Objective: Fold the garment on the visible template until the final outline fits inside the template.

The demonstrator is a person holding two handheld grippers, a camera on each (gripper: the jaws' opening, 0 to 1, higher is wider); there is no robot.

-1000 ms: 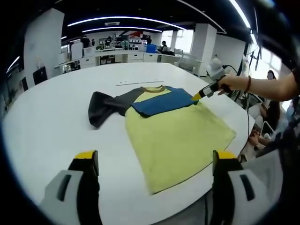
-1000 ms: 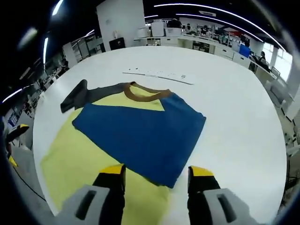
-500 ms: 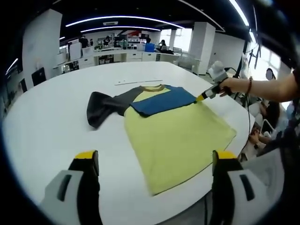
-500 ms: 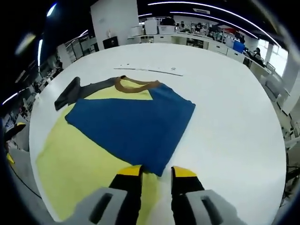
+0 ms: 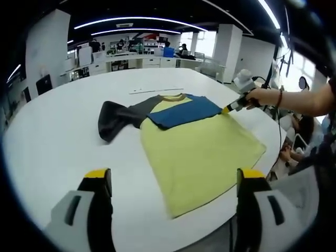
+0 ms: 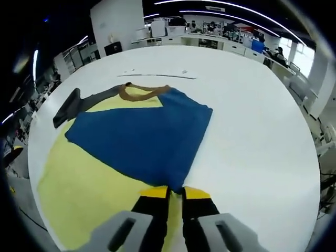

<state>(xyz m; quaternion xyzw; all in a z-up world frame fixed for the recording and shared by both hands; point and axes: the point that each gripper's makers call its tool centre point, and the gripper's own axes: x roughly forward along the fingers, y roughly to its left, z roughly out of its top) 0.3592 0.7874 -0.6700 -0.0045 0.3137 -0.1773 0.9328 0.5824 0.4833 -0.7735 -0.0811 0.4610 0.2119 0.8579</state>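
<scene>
While my right fingers (image 6: 176,193) pinch the blue sleeve's corner, I'd lift just enough to fold it

To do this well I would carry the blue sleeve (image 6: 142,139) low and straight across the yellow shirt (image 5: 197,152), keeping its edge taut so no crease forms, and leave the dark sleeve (image 5: 113,118) flat on the white bench (image 5: 47,131) for later. My right fingers look nearly together, clamped on that corner. My left fingers (image 5: 173,178) stand wide apart, hovering near the bench edge and touching nothing
</scene>
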